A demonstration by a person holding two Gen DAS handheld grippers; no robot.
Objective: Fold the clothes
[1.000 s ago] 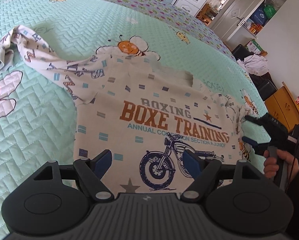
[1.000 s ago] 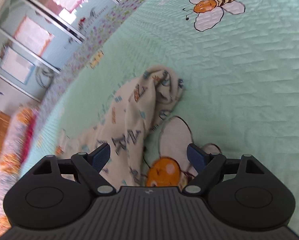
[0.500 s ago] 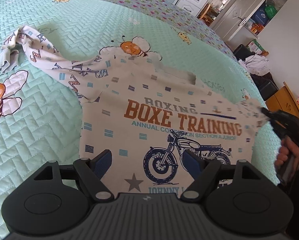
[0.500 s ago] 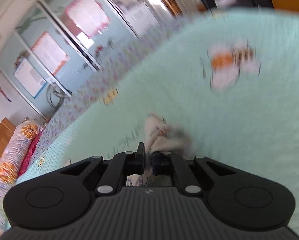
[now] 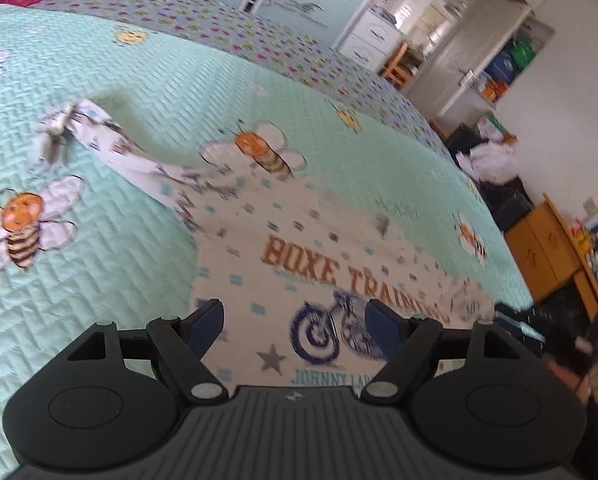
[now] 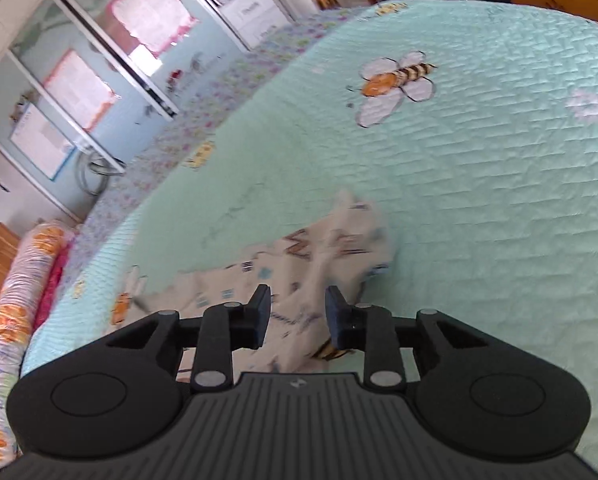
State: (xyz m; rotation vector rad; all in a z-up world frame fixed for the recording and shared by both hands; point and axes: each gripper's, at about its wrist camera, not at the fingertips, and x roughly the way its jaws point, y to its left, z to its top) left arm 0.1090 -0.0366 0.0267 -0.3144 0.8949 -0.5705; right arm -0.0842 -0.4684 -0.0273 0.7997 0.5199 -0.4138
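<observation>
A white T-shirt (image 5: pixel 299 256) printed with "BOXE TRAINING" and a blue motorcycle lies face up on the mint bee-pattern bedspread (image 5: pixel 99 264). Its left sleeve (image 5: pixel 111 148) trails away to the upper left. My left gripper (image 5: pixel 295 316) hovers open over the shirt's lower part, gripping nothing. At the shirt's right side, my right gripper (image 5: pixel 511 320) is held by a hand (image 5: pixel 567 376). In the right wrist view my right gripper (image 6: pixel 297 308) has its jaws opening; the right sleeve (image 6: pixel 331 248) lies between and beyond them, and the pads do not press it.
The bed's edge curves away on the right, near a wooden cabinet (image 5: pixel 555 248) and a pile of white laundry (image 5: pixel 495 160) on a dark seat. Patterned pillows (image 6: pixel 7 320) line the bed's far side. White drawers (image 5: pixel 371 36) and sliding doors stand behind.
My right gripper shut on the right sleeve, drew it outward to the right, and its jaws have now parted. The left gripper stayed open and rose and drew back over the shirt.
</observation>
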